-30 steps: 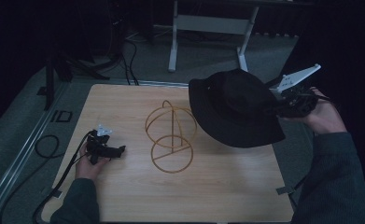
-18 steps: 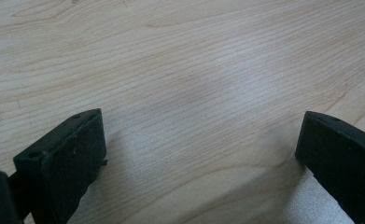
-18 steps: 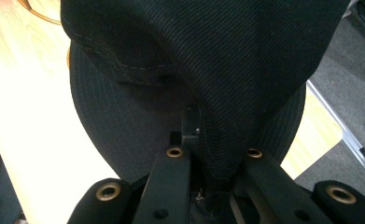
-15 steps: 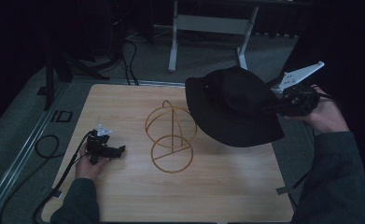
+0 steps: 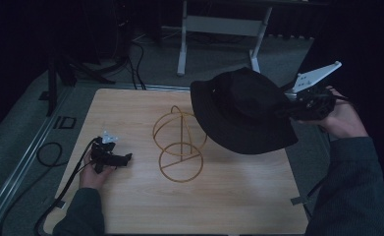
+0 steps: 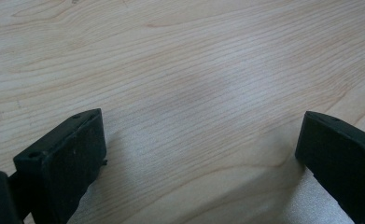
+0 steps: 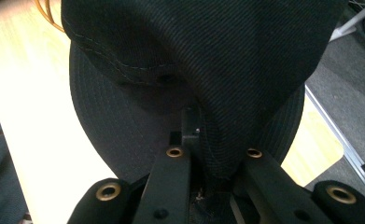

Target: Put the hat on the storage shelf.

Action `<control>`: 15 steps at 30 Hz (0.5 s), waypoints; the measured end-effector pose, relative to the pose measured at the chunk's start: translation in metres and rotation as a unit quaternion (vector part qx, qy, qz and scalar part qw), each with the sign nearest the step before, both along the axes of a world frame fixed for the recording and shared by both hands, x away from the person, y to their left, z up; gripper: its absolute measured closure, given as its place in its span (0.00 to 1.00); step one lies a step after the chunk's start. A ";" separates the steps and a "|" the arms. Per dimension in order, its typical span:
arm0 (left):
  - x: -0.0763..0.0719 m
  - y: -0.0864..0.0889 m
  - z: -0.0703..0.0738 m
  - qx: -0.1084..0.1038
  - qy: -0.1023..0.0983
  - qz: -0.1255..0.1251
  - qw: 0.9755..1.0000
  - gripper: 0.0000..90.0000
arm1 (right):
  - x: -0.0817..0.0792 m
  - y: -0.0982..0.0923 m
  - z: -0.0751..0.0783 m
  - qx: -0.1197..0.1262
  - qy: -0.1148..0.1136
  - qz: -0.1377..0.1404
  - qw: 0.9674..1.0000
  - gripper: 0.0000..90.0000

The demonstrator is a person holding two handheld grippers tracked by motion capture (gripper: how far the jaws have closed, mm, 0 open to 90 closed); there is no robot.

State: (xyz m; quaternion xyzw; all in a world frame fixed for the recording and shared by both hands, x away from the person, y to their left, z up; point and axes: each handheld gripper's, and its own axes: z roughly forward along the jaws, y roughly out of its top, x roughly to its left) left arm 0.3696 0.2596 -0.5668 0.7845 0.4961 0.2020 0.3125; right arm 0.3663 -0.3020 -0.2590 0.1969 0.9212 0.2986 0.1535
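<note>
The black bucket hat (image 5: 243, 110) hangs in the air over the table's (image 5: 130, 206) right half, just right of the gold wire stand (image 5: 178, 142), pinched at its brim in the shut jaws of the right gripper (image 5: 297, 105). To seat it well, I judge the crown must be centred over the stand's dome and lowered level before release; the left gripper (image 5: 112, 156) rests on the table, jaws wide and empty. No brand, label or writing is legible.

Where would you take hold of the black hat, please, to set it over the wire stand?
Grip the brim's edge on the side away from the stand, as the right gripper does now: the black hat is soft, so its thin brim pinches flat between shut jaws while the crown hangs free. That probably leaves the open underside clear to lower onto the wire stand.
</note>
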 end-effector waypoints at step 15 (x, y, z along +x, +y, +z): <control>0.000 0.000 0.000 0.000 0.000 0.000 1.000 0.02 | -0.001 0.009 0.010 0.013 -0.013 0.017 1.000 0.98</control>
